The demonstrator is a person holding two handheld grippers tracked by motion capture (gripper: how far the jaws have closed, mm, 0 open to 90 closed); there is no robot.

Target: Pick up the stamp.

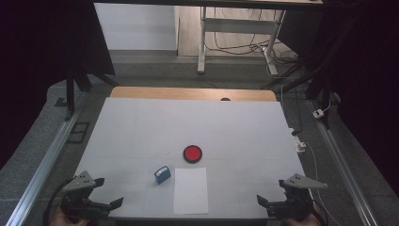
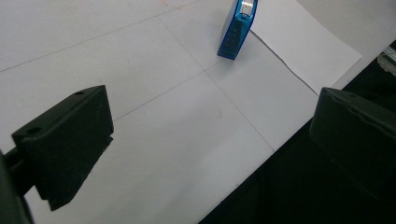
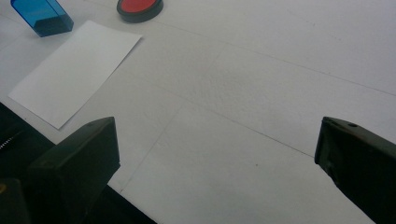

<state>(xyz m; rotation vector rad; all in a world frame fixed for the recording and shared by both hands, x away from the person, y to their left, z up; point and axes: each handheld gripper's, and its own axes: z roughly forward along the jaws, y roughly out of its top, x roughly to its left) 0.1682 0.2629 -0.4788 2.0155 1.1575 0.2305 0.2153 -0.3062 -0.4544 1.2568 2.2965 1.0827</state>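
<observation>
A small blue translucent box (image 1: 162,174) stands near the table's front middle, just left of a white sheet of paper (image 1: 190,189). Behind the sheet lies a round red pad in a black rim (image 1: 192,153). My left gripper (image 1: 108,193) hovers at the front left corner, open, with nothing between its jaws. My right gripper (image 1: 271,191) is at the front right corner, also open and empty. The left gripper view has the blue box (image 2: 237,29) and the sheet (image 2: 308,44) ahead. In the right gripper view the blue box (image 3: 42,16), red pad (image 3: 139,8) and sheet (image 3: 74,70) lie farther off.
The white table top (image 1: 141,127) has a wooden strip (image 1: 193,93) along its far edge. Metal rails (image 1: 42,165) run down both sides on the floor. A desk frame with cables (image 1: 235,42) stands beyond the table.
</observation>
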